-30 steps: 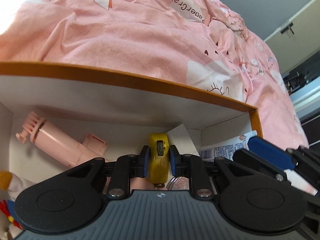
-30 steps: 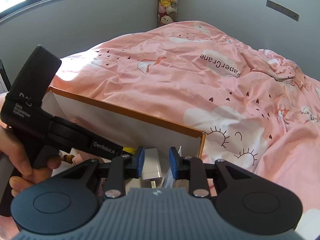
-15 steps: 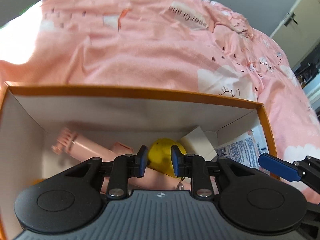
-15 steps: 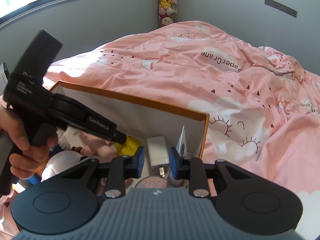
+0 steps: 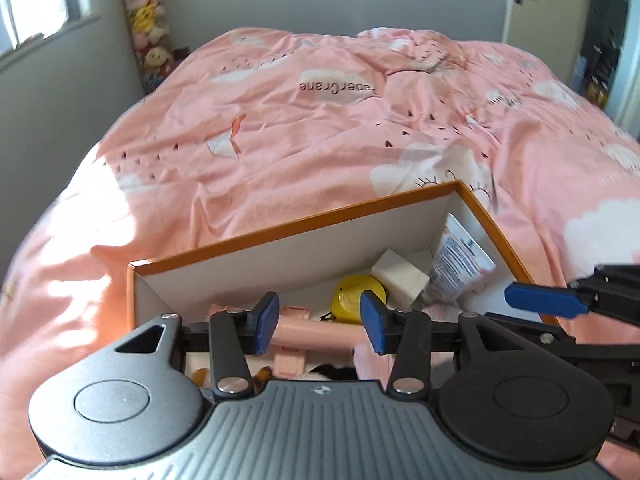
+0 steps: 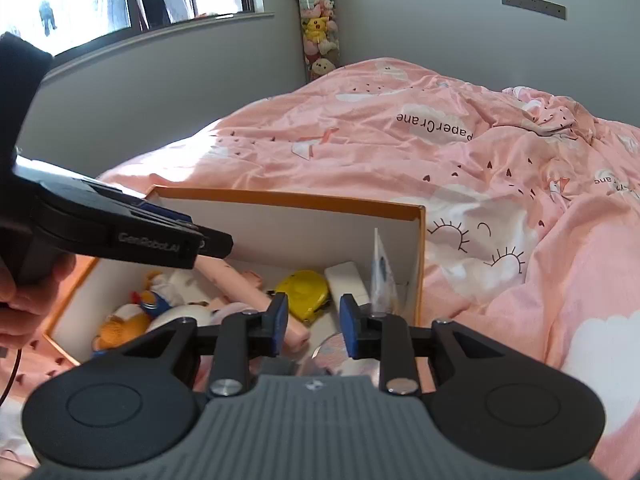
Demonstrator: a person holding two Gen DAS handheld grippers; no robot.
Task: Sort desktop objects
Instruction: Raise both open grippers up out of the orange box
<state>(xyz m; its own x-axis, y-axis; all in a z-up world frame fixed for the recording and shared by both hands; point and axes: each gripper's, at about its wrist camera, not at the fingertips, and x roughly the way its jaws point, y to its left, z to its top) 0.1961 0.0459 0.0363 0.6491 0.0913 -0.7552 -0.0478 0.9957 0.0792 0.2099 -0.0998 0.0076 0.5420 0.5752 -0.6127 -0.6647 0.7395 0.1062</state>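
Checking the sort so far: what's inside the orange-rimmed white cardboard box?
Inside the orange-rimmed white cardboard box: a yellow round tape measure, a white charger block, a pink plastic tube-shaped gadget, a printed white tube and plush toys. Gripper bodies cover the near floor.

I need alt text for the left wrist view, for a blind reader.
The left gripper, jaws opening and empty, hangs above an orange-rimmed box on a pink bedspread. Inside lie a yellow tape measure and a white charger.

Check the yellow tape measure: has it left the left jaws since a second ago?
Yes. The yellow tape measure now lies on the box floor beside the white charger, below the opening, empty left gripper.
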